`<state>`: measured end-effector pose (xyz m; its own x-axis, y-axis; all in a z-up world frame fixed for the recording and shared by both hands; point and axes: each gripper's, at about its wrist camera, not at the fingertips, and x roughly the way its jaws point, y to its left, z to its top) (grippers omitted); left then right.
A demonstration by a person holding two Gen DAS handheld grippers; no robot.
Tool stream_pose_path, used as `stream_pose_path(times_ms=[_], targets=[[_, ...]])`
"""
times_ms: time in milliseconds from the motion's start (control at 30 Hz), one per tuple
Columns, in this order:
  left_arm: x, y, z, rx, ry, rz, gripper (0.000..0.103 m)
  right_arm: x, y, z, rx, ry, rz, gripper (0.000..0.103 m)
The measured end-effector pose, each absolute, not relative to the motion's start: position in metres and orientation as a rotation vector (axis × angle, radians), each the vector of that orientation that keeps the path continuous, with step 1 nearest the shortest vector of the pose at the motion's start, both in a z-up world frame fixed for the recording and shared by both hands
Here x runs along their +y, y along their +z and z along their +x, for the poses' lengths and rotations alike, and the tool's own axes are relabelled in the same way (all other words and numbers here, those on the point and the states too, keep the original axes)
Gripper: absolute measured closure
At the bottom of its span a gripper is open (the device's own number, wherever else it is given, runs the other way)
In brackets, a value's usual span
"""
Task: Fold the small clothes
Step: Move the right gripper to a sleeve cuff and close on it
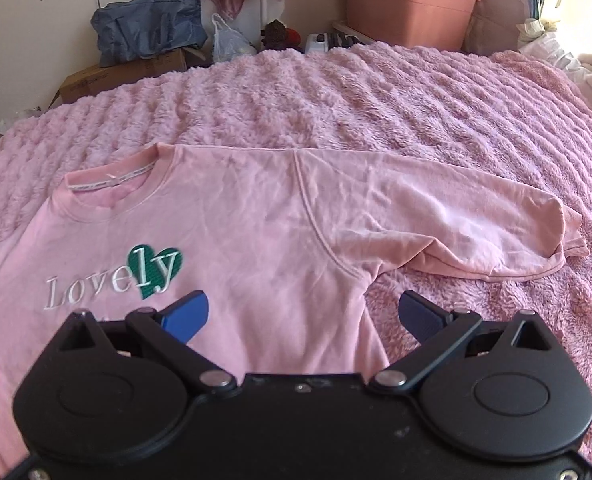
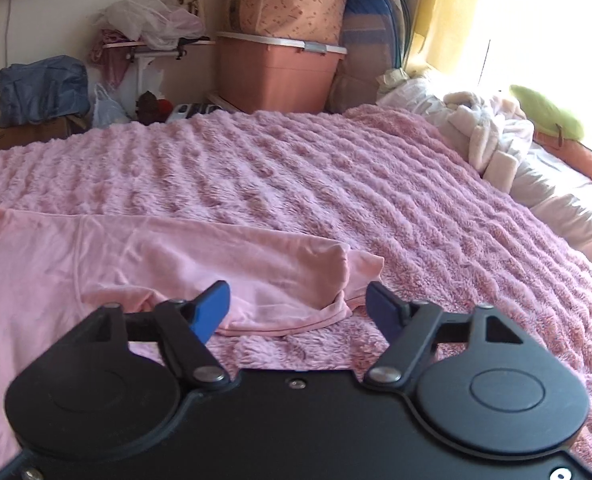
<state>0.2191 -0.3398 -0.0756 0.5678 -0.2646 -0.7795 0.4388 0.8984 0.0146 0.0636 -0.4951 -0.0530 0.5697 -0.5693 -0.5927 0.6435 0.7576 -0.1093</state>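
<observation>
A pink T-shirt with a green heart and the word "Lovely" lies face up on the fuzzy pink blanket. Its right sleeve stretches out to the right, with the cuff a little rumpled. My left gripper is open and empty, just above the shirt's side under the armpit. My right gripper is open and empty, with its blue fingers either side of the sleeve cuff. The shirt's lower part is hidden behind the gripper bodies.
The blanket covers the whole bed. Beyond the far edge stand a pink storage bin, a blue bag on a cardboard box, and plastic bags. Pale rumpled bedding and a green cushion lie at the right.
</observation>
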Motion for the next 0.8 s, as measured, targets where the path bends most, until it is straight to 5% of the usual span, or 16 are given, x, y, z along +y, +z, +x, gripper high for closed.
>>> stream_pose_path(times_ms=[33,267,700,767,800], targets=[[-0.351,-0.081,0.224,0.873,-0.427,0.216,0.000,-0.511,-0.062,0.066,0.648,-0.723,0.156,0.053],[-0.401,-0.122,0.255,0.898,-0.434,0.247,0.000,-0.588,-0.125,0.077,0.638,-0.764,0.355,0.064],[-0.432,-0.160,0.283,0.915,-0.418,0.293,0.000,-0.649,-0.172,0.106,0.644,-0.787,0.545,0.068],[-0.432,-0.165,0.286,0.929,-0.409,0.293,0.000,-0.652,-0.172,0.104,0.607,-0.767,0.591,0.084],[-0.432,-0.167,0.287,0.936,-0.405,0.293,0.000,-0.653,-0.173,0.105,0.602,-0.751,0.611,0.102]])
